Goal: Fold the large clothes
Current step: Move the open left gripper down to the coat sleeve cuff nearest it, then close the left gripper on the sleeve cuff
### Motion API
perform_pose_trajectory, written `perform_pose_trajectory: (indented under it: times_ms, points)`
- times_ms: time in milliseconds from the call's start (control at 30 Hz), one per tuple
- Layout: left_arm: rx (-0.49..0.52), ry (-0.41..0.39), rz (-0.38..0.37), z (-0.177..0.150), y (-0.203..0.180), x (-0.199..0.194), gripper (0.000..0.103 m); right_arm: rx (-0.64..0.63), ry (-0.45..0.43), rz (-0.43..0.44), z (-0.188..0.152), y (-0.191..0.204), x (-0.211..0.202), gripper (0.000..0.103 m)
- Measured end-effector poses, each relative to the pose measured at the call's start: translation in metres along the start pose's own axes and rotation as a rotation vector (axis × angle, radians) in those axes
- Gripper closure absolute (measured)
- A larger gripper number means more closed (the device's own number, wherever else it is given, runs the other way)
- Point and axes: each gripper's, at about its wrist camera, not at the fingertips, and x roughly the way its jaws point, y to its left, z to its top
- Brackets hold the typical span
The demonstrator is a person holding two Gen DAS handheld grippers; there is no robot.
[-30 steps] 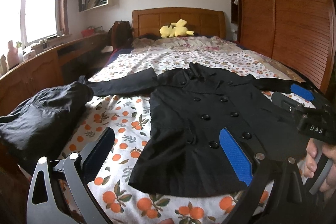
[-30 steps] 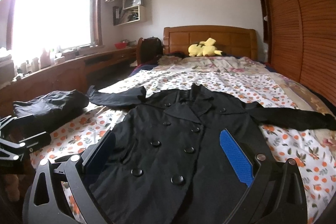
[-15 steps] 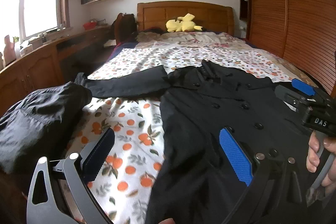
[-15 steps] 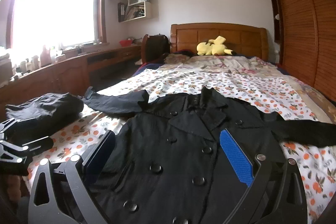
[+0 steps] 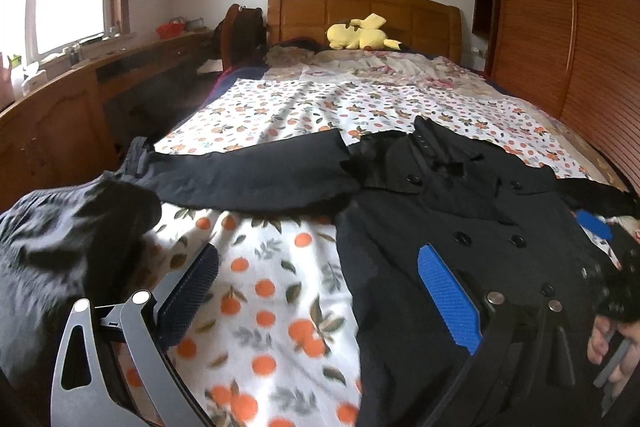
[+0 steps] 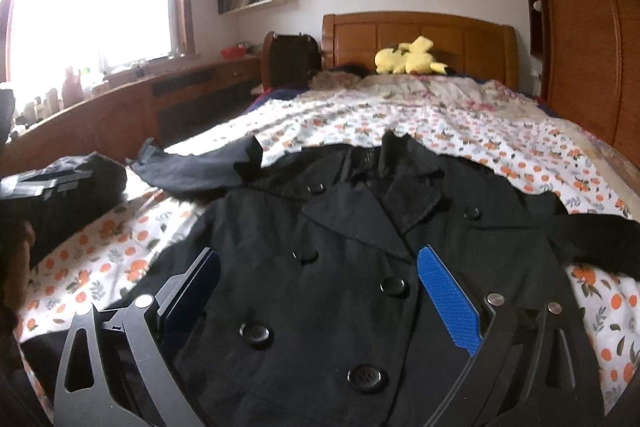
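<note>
Where the orange-print bedspread (image 6: 460, 131) covers the bed, lies spread flat and face up: black double-breasted coat (image 6: 360, 247), collar toward the wooden headboard (image 6: 420, 35), sleeves stretched out to either side. Off to the left edge, heaped: another dark garment (image 5: 60, 247). Up by the headboard, resting: yellow plush toy (image 6: 408, 61). Poised over the coat's front, jaws wide apart and empty: right gripper (image 6: 320, 303). Over bedspread and coat edge, likewise spread and empty: left gripper (image 5: 320, 303).

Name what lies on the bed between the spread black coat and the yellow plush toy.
Only orange-print bedsheet and a rumpled floral quilt separate black coat and yellow plush toy, clearest in the right wrist view.
</note>
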Motion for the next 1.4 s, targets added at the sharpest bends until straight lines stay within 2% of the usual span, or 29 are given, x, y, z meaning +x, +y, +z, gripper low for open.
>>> perform_pose_trajectory:
  times_ms: [67, 267, 500, 633, 733, 900, 1033, 1100, 1133, 1200, 1233, 1267, 1333, 1400]
  points:
    - [-0.012, 0.014, -0.006, 0.007, 0.006, 0.013, 0.011, -0.003, 0.017, 0.005, -0.004, 0.000, 0.005, 0.008]
    - [-0.094, 0.080, -0.005, 0.029, 0.036, 0.067, 0.023, -0.001, 0.042, 0.017, -0.009, -0.001, 0.014, 0.008]
    - [-0.181, 0.162, 0.057, 0.037, 0.070, 0.131, 0.025, 0.005, 0.051, 0.028, -0.011, -0.003, 0.016, 0.008]
    - [-0.218, 0.227, 0.096, 0.038, 0.086, 0.165, 0.032, 0.003, 0.049, 0.028, -0.012, -0.003, 0.016, 0.008]
    - [-0.247, 0.263, 0.134, 0.038, 0.096, 0.185, 0.032, 0.001, 0.049, 0.029, -0.012, -0.003, 0.015, 0.008]
    - [-0.290, 0.317, 0.168, 0.038, 0.109, 0.208, 0.033, 0.007, 0.049, 0.036, -0.011, -0.004, 0.015, 0.008]
    - [-0.351, 0.340, 0.153, 0.037, 0.117, 0.219, 0.033, 0.010, 0.048, 0.043, -0.011, -0.005, 0.014, 0.008]
    - [-0.353, 0.339, 0.160, 0.037, 0.116, 0.220, 0.044, 0.012, 0.047, 0.044, -0.011, -0.004, 0.013, 0.008]
    - [-0.339, 0.338, 0.172, 0.038, 0.113, 0.220, 0.057, 0.011, 0.047, 0.042, -0.011, -0.004, 0.013, 0.008]
    - [-0.306, 0.335, 0.200, 0.042, 0.107, 0.219, 0.072, 0.012, 0.046, 0.042, -0.011, -0.003, 0.013, 0.008]
    - [-0.286, 0.327, 0.219, 0.045, 0.104, 0.218, 0.087, 0.012, 0.044, 0.041, -0.011, -0.003, 0.012, 0.008]
    - [-0.272, 0.318, 0.232, 0.047, 0.101, 0.215, 0.094, 0.011, 0.043, 0.040, -0.010, -0.002, 0.012, 0.008]
    - [-0.249, 0.281, 0.238, 0.057, 0.092, 0.204, 0.099, 0.010, 0.038, 0.038, -0.009, -0.001, 0.010, 0.008]
    - [-0.216, 0.238, 0.254, 0.067, 0.081, 0.190, 0.100, 0.008, 0.034, 0.031, -0.007, 0.000, 0.009, 0.008]
